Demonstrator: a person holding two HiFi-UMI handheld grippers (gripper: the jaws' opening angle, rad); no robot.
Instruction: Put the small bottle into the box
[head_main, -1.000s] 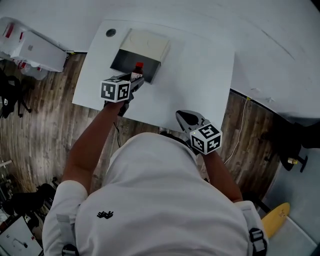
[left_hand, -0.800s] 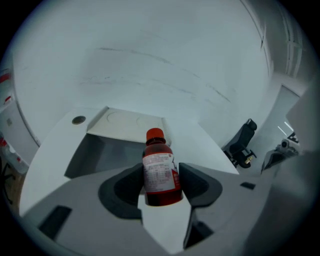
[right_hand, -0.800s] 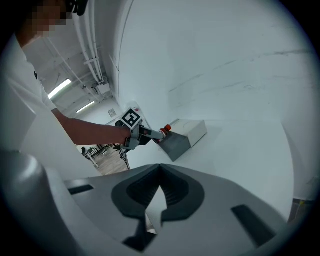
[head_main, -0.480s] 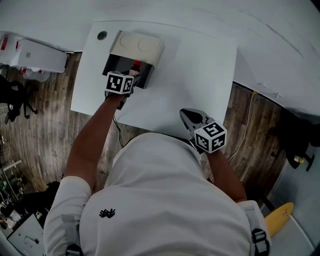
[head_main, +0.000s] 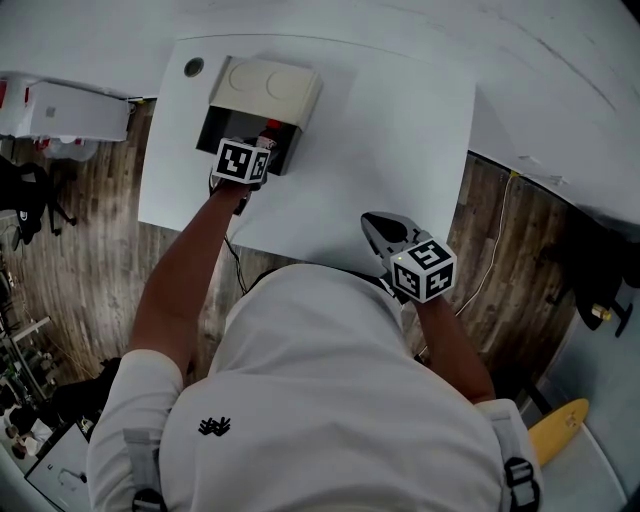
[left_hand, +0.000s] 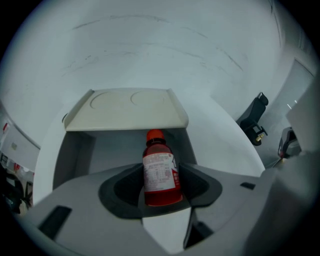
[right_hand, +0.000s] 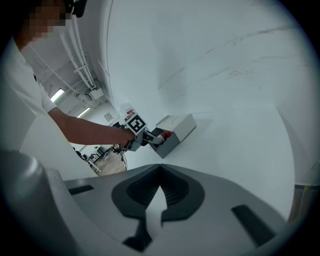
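One small bottle (left_hand: 160, 172), one box (left_hand: 125, 107), one table (head_main: 400, 130).

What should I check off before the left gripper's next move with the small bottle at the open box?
1. Grip: the left gripper clamps the small bottle at its label: ok.
2. Opening: the box is open, its lid tipped back: ok.
3. Aim: the bottle is lined up with the opening, red cap toward the dark inside: ok.
4. Support: bottle resting on the box floor: cannot tell.
5. Other hand: the right gripper is shut, empty and apart from the box, over the table: ok.
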